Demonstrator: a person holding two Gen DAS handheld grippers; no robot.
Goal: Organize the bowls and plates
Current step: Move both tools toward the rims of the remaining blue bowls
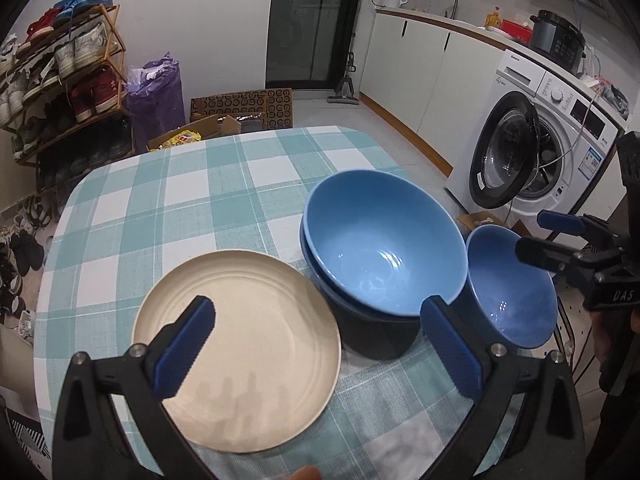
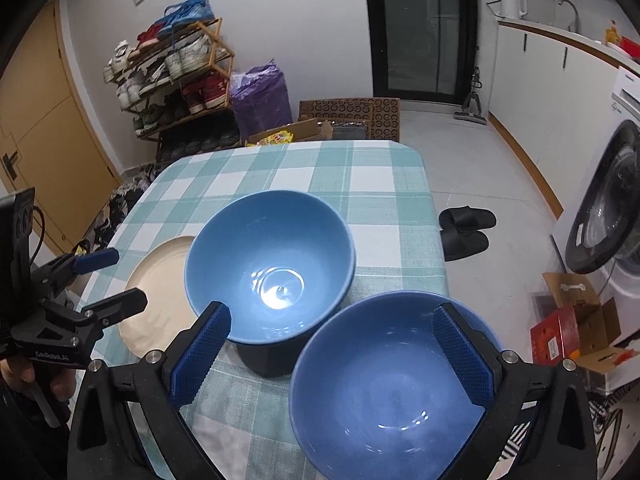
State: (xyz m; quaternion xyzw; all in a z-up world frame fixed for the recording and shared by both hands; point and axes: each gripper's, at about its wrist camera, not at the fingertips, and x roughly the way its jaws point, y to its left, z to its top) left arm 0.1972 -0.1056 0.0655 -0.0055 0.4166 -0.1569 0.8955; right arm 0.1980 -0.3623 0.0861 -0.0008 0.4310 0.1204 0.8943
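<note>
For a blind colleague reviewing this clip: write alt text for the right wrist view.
Open right tongs hang over a checked tablecloth, above two nested blue bowls at centre and a single blue bowl nearest the camera. A cream plate lies to the left, where the left tongs, also open, enter the frame.

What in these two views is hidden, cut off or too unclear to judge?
- Left wrist view: the lower bowl of the stack shows only its rim; the upper bowl fills it.
- Right wrist view: the plate is partly behind the stack and the left gripper.
- Right wrist view: the single bowl runs off the bottom edge.
- Both views: whether the plate is single or stacked is unclear.
</note>
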